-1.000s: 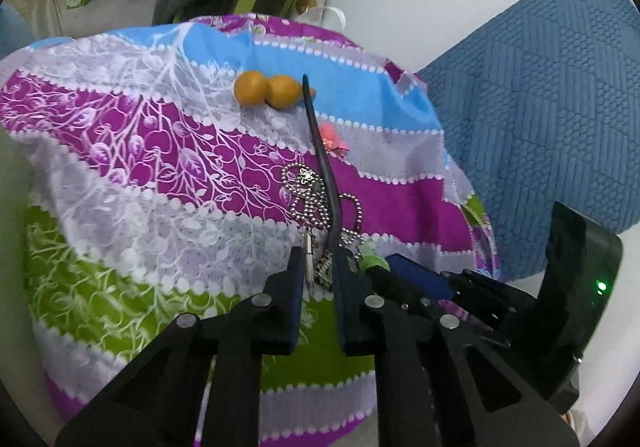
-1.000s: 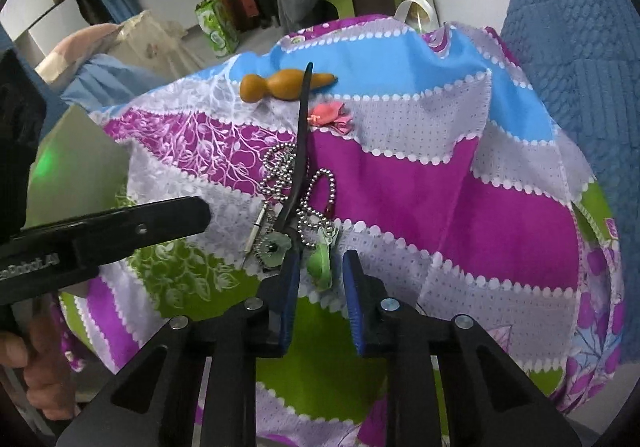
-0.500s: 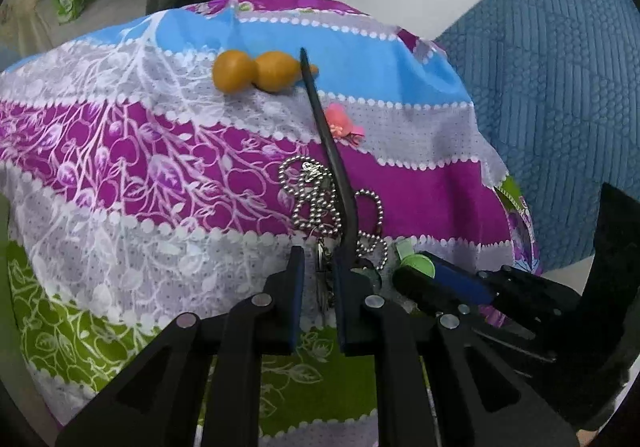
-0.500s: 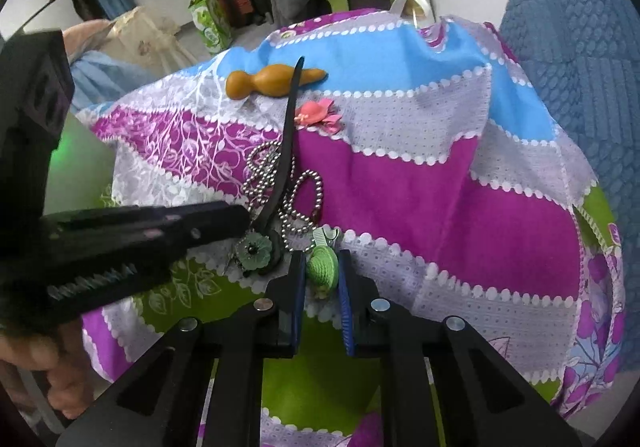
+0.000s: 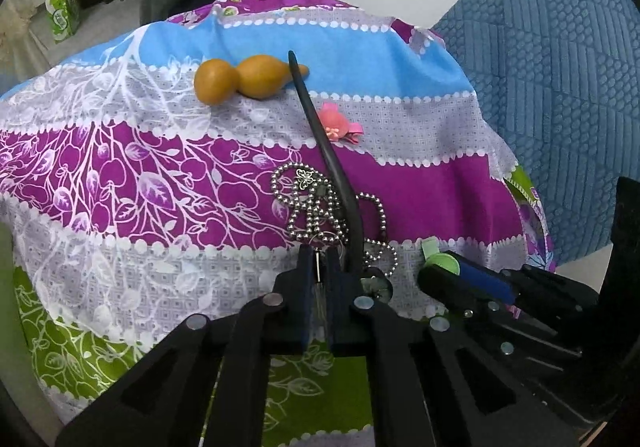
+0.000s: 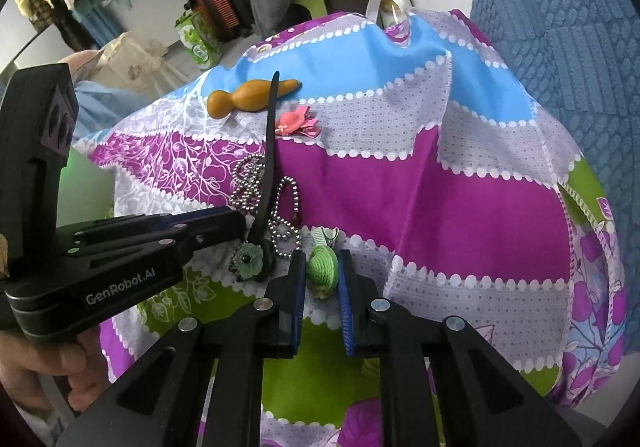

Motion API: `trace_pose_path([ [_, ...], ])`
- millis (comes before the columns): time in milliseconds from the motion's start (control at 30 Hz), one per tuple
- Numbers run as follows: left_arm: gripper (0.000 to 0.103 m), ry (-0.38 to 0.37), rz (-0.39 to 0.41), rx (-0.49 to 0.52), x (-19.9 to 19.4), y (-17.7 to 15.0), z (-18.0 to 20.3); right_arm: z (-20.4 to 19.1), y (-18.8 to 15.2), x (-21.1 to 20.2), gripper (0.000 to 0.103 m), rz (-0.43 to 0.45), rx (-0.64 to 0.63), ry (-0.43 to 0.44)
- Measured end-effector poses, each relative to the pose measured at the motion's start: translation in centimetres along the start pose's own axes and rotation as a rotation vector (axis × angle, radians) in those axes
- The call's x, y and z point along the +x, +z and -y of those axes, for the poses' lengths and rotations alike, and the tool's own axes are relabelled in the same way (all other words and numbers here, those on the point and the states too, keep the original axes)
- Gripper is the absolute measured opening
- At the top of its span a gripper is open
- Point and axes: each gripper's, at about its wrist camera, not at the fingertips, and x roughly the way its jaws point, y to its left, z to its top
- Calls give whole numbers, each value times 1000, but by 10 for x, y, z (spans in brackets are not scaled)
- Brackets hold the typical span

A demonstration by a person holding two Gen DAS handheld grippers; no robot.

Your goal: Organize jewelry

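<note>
A silver bead chain (image 5: 320, 207) with a butterfly charm lies tangled on the striped cloth; it also shows in the right wrist view (image 6: 256, 187). A black curved hair stick (image 5: 324, 151) with a green flower end (image 6: 248, 261) lies across it. My left gripper (image 5: 319, 267) is shut on a thin metal piece of the chain. My right gripper (image 6: 322, 271) is shut on a green knitted hair clip (image 6: 322, 267), which also shows in the left wrist view (image 5: 440, 261).
An orange gourd-shaped piece (image 5: 244, 79) and a pink flower clip (image 5: 338, 123) lie farther back on the cloth (image 5: 120, 167). A blue quilted cover (image 5: 560, 67) lies to the right. Clothes and bags stand behind the cloth.
Both grippers moved forward onto the pile. The left closed on the chain's metal piece; the right closed on the green clip.
</note>
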Motion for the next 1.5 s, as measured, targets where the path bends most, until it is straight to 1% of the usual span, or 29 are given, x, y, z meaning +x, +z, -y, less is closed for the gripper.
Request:
trace_pose_path([
  [133,4,21,18,18,-5,-8,1,-1,-1,0,13,-2,-6,-7],
  [200,4,7,15,-14,-8,-14,-1,-2,-2,-1,13,-1,-7,-10],
  [333,4,6,17,-30,-14,-24,-6,-6,-3,-3,13,3,-20,-18],
  [400,4,5,32,-44,-23,-28,-7,-9,-3,-6,13,7,-28,-22],
  [533,4,-22,54,-82,-38,-30,-17,-22,-3,-13,13,18,-56,-21],
  [767,4,-41,109,-99,-80,-32,-23,-48,1,-34,13,76,-109,-19],
  [833,4,-48,121,-97,-93,-33,-27,-53,3,-39,13,83,-106,-16],
  [900,4,-35,134,-90,-102,-33,-26,-56,5,-43,13,87,-99,-13],
  [1033,4,-35,146,-95,-120,-32,-27,-67,12,-57,13,111,-87,-15],
  [1200,4,-26,191,-81,-156,-25,-31,-88,27,-81,13,162,-102,-19],
  [1267,4,-19,216,-70,-176,-20,-34,-98,35,-93,13,188,-106,-17],
  [1500,4,3,278,-53,-232,-7,-50,-144,64,-131,13,270,-147,1],
])
